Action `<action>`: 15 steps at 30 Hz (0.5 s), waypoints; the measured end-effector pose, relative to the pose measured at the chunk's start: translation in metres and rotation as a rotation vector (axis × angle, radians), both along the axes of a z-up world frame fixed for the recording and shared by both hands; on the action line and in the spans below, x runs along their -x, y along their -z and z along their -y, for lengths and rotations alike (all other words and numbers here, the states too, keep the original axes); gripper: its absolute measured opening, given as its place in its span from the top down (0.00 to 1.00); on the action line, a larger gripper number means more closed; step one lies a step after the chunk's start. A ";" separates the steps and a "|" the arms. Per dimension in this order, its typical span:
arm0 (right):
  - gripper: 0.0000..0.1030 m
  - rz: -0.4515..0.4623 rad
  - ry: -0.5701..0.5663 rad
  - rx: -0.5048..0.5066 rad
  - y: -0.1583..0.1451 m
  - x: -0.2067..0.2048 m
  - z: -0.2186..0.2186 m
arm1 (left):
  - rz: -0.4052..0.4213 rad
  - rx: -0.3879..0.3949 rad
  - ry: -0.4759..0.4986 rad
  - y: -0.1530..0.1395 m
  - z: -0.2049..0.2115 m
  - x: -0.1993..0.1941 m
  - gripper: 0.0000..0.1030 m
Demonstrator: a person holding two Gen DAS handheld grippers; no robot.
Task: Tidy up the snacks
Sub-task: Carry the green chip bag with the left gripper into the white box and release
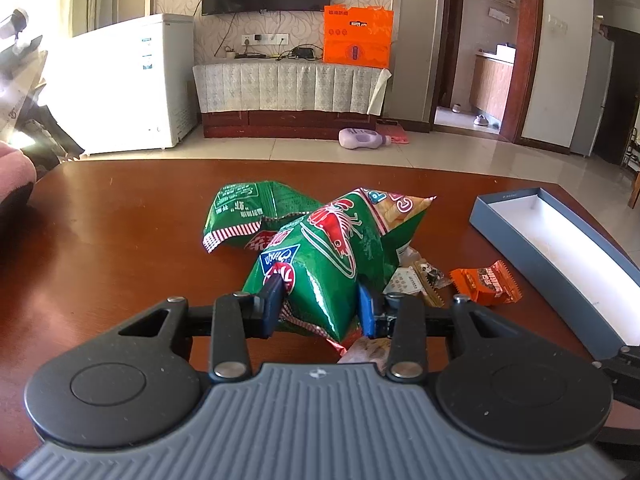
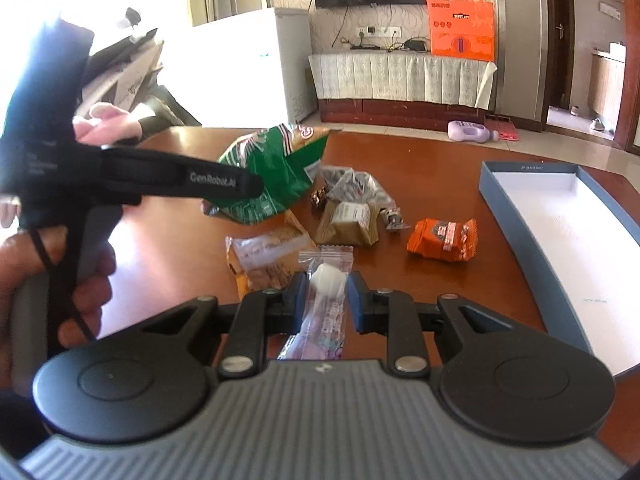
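Observation:
My left gripper (image 1: pixel 320 296) is shut on a green shrimp-chip bag (image 1: pixel 340 248), pinching its puffed lower end above the brown table (image 1: pixel 120 240). A second green bag (image 1: pixel 244 212) lies behind it. My right gripper (image 2: pixel 326 296) is shut on a clear, purple-printed wrapper holding a white sweet (image 2: pixel 326 292). In the right wrist view the left gripper's body (image 2: pixel 160 180) and the held green bag (image 2: pixel 276 172) show at the left. An orange snack pack (image 2: pixel 442 238), a tan packet (image 2: pixel 348 224), a brown cake packet (image 2: pixel 268 260) and a silver wrapper (image 2: pixel 356 184) lie on the table.
An open blue box with a white inside (image 2: pixel 560 232) lies at the table's right side; it also shows in the left wrist view (image 1: pixel 560 248). Beyond the table are a white freezer (image 1: pixel 132 84), a TV cabinet (image 1: pixel 288 92) and a purple bottle (image 1: pixel 364 138) on the floor.

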State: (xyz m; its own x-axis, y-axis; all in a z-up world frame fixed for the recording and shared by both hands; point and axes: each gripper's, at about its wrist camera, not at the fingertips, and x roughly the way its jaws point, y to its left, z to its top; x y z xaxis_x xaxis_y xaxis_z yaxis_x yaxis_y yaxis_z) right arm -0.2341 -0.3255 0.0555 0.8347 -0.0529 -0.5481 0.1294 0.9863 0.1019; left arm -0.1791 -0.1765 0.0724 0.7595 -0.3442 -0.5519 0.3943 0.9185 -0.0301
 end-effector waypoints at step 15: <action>0.75 0.066 0.031 -0.002 -0.021 0.021 0.032 | 0.043 0.018 0.085 -0.016 0.035 0.028 0.60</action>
State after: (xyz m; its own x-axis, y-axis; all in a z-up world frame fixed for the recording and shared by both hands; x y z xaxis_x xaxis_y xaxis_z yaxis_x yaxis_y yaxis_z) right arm -0.2552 -0.3572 0.0762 0.8671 -0.0784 -0.4920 0.1528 0.9818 0.1127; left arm -0.2069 -0.2113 0.0881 0.7504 -0.4178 -0.5122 0.4718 0.8812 -0.0276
